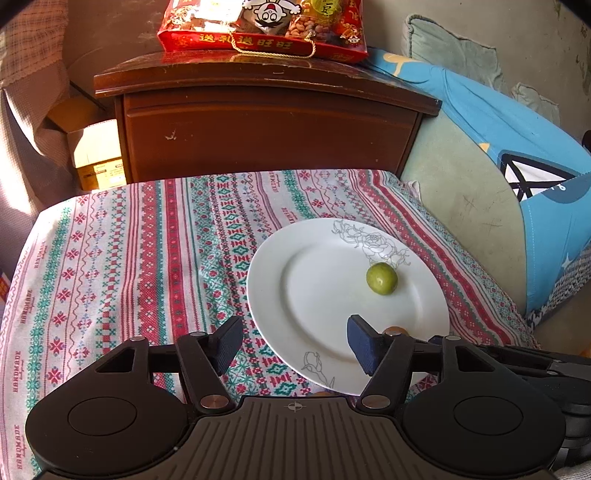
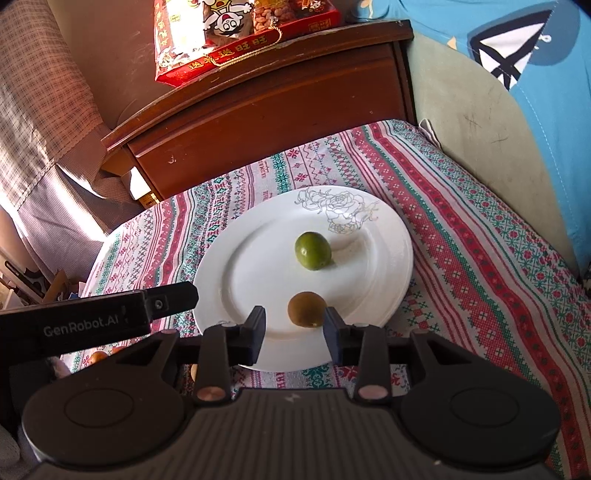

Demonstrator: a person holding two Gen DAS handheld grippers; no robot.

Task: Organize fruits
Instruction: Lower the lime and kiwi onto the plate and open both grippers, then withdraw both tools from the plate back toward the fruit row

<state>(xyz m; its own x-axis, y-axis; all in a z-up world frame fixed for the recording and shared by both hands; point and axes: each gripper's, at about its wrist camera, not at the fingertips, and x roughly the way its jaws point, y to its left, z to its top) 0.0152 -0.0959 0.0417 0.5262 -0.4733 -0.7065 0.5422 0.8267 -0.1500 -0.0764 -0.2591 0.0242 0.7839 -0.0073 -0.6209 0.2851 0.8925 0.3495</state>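
Behind the surface, which wears a patterned red and green cloth, stands a dark wooden cabinet with a red snack bag on top. On the cloth, right of centre in both views, lies a white plate. It carries a green fruit near its middle and a brownish fruit near its lower rim. The left tongs are apart and empty over the plate's lower edge. The right tongs are apart too; the brownish fruit lies just beyond their tips, not clamped.

A home bedroom: wooden nightstand; pillow; patterned cloth; curtain.
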